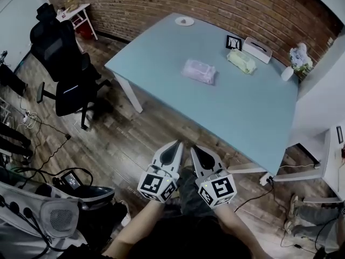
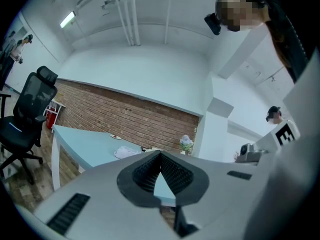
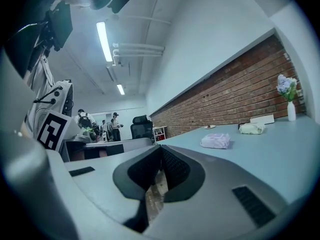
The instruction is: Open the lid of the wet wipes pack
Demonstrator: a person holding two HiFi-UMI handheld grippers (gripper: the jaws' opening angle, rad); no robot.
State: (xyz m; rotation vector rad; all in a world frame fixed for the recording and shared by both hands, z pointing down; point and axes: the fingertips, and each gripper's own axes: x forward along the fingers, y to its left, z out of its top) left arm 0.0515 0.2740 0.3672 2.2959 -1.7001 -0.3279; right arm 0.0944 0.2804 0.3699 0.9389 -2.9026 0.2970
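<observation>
Nearest me, left gripper (image 1: 176,147): jaws pinched together with nothing in them, hanging over the wood floor (image 1: 135,139), short of the table.
right gripper (image 1: 197,151): same deal, shut and empty, just beside the left one.
table (image 1: 242,117): I'm sitting low against the near edge, so I reckon I could clip it on the way in if I don't lift first.
lilac wipes pack (image 1: 198,70): lies flat around mid-table, well apart from both grippers. It looks soft and nothing pins it down, so picking at the lid one-handed would probably drag or lift the whole pack.
green pack (image 1: 241,61): sits just past the lilac one, off to the right. It looks like wipes too, so grabbing the wrong one is a real risk.
lid: can't make it out on either pack, they're too small from here. No idea which side hinges or where the tab is.
vase of flowers (image 1: 298,61): stands near the far corner and looks tippy if I overshoot.
blocked view: the left gripper view is mostly its own jaws, with only a sliver of the tabletop showing.
</observation>
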